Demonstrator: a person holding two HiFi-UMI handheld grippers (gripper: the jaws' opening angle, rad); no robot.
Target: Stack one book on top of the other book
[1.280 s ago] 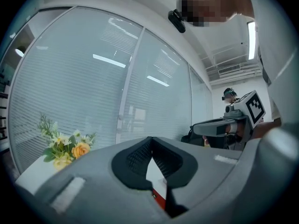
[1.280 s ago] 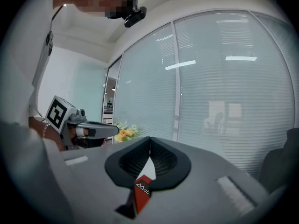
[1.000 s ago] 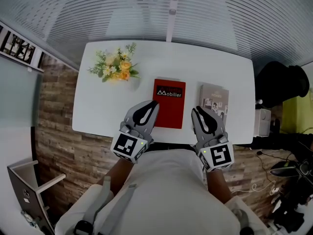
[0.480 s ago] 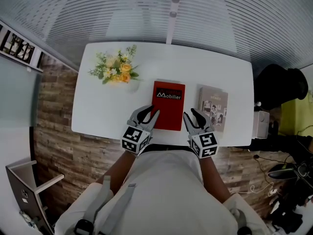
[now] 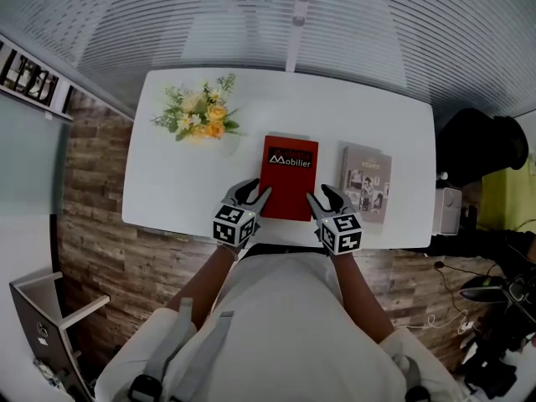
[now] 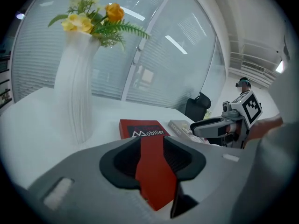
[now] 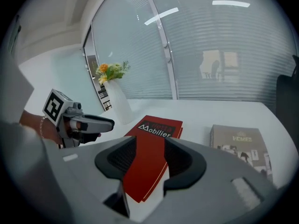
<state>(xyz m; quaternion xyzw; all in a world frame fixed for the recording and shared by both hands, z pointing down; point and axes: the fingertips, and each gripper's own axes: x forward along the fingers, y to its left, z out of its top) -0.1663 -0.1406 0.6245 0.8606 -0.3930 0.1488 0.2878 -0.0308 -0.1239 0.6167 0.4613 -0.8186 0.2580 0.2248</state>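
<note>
Head view: red book flat on table, grey book beside it, apart | your left gripper at its near-left corner, right gripper near-right | both jaws just opening, apart, book corner seen in each gap, unclamped.

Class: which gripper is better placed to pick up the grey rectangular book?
Right. The right gripper sits by the gap between the red rectangular book and the grey rectangular book; the left gripper is across the red one. Both jaws, just opening, grip nothing.
</note>
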